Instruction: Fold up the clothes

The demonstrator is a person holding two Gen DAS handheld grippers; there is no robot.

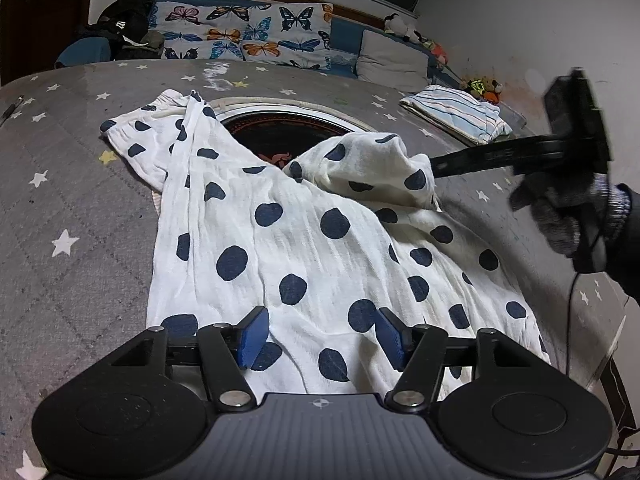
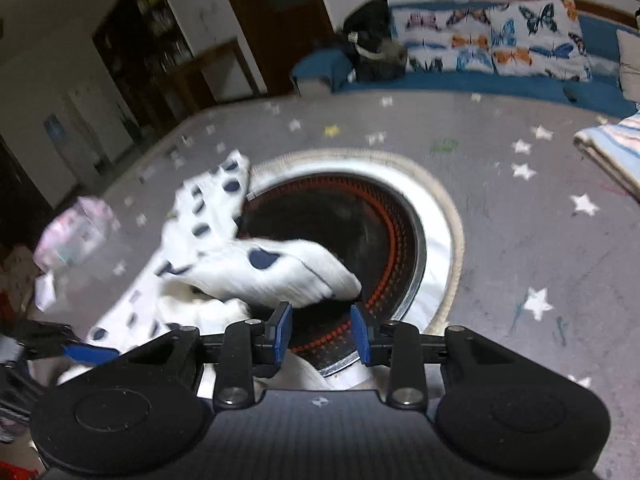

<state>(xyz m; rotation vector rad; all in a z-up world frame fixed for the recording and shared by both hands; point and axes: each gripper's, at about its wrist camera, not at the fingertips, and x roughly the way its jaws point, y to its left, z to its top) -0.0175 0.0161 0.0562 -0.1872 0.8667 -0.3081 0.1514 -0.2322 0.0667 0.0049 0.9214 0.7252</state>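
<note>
White crinkled cotton garment with navy dots (image 1: pixel 304 240) lies spread across the near half of the grey star-print quilted table cover (image 1: pixel 72 208), hem at the near edge and far end draped over the round dark recessed tray (image 1: pixel 280 136) at the table's centre. Left gripper (image 1: pixel 320 338): blue pads spread, hovering over the hem, gripping nothing. Right gripper (image 2: pixel 322 330): jaws apart, nothing clearly pinched. From the left wrist view it reaches into the bunched right flap (image 1: pixel 376 168), which stands lifted and turned inward. Judgement: mid-fold at most; one side partly turned in, no flat crease, the rest lies open. Striped folded cloth (image 1: pixel 456 114) sits at the far right edge.
</note>
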